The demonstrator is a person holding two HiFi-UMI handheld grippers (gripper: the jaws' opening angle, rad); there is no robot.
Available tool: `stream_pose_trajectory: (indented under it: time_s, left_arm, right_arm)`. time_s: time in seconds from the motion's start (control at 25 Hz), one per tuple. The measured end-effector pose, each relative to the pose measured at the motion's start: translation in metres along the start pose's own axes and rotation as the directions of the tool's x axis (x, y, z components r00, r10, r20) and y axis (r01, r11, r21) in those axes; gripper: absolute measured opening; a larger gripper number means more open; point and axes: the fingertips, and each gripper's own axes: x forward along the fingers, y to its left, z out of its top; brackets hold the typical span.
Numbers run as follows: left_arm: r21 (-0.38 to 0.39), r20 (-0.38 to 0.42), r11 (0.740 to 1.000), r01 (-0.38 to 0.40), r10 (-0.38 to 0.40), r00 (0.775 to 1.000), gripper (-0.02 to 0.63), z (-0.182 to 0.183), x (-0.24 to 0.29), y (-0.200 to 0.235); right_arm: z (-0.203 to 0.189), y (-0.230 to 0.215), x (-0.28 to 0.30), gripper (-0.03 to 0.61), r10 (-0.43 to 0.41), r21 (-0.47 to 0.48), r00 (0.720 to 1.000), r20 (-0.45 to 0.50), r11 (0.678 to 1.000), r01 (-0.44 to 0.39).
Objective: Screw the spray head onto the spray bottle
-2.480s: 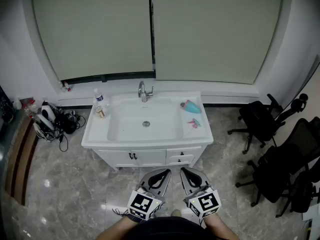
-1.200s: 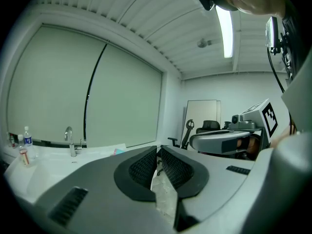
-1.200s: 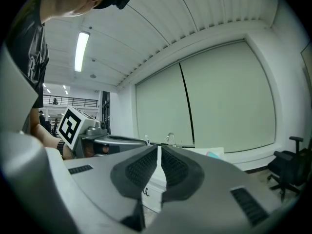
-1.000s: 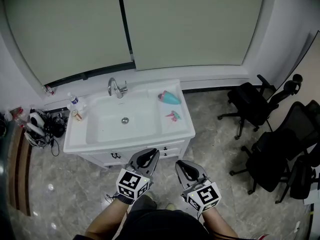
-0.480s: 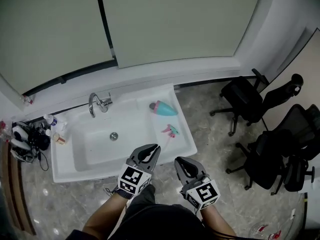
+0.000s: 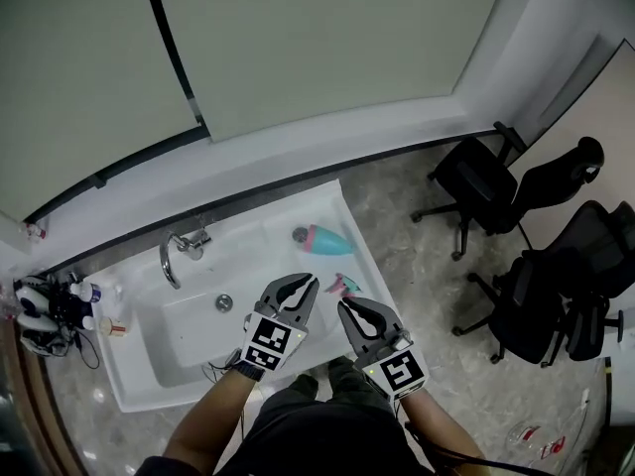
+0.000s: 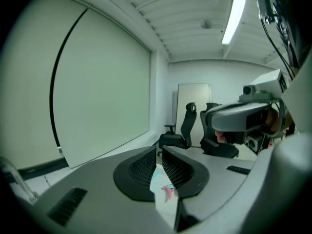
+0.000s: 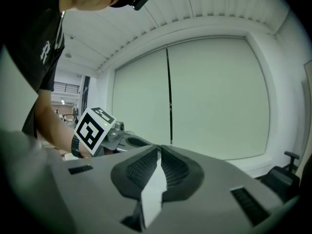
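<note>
Left gripper (image 6: 301, 286) and right gripper (image 6: 349, 310) hang over the sink's (image 6: 189, 335) front edge, jaws pressed together on nothing. On the sink's right ledge the teal spray bottle (image 6: 325, 238) lies on its side, the small pink spray head (image 6: 344, 285) nearer the front. Both are likely light, smooth plastic and the bottle may roll, so grip its body mid-length and the head by its collar

One sink (image 6: 189, 333), one faucet (image 6: 177, 254), one spray bottle (image 6: 323, 237), one spray head (image 6: 344, 286).

Right gripper (image 8: 159, 150), fingers (image 8: 140, 168) tight together.
</note>
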Motion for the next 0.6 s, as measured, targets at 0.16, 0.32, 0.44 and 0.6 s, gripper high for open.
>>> stream_pose_trajectory:
  time_s: [0.16,0.32,0.44,0.6]
  left_arm:
    - [0.18,-0.141,0.983,0.017,0.009,0.99,0.074,-0.03,0.057,0.033]
    - [0.423,-0.326,0.899,0.111,0.036,0.945,0.157,-0.066,0.12,0.043]
    - [0.594,-0.476,0.759,0.265,0.067,0.877,0.255,-0.102,0.157,0.051]
    - [0.676,-0.586,0.622,0.395,0.128,0.8,0.301,-0.131,0.192,0.071]
  right_arm:
    - [-0.019,-0.029,0.025,0.002,0.023,-0.036,0.998,-0.061,0.999,-0.025]
    - [-0.032,-0.062,0.032,0.002,-0.003,0.063,0.998,-0.066,0.998,0.007]
    - [-0.048,-0.082,0.033,0.001,-0.014,0.149,0.996,-0.093,0.988,0.028]
    - [-0.079,-0.108,0.035,0.002,-0.002,0.195,0.988,-0.156,0.98,0.033]
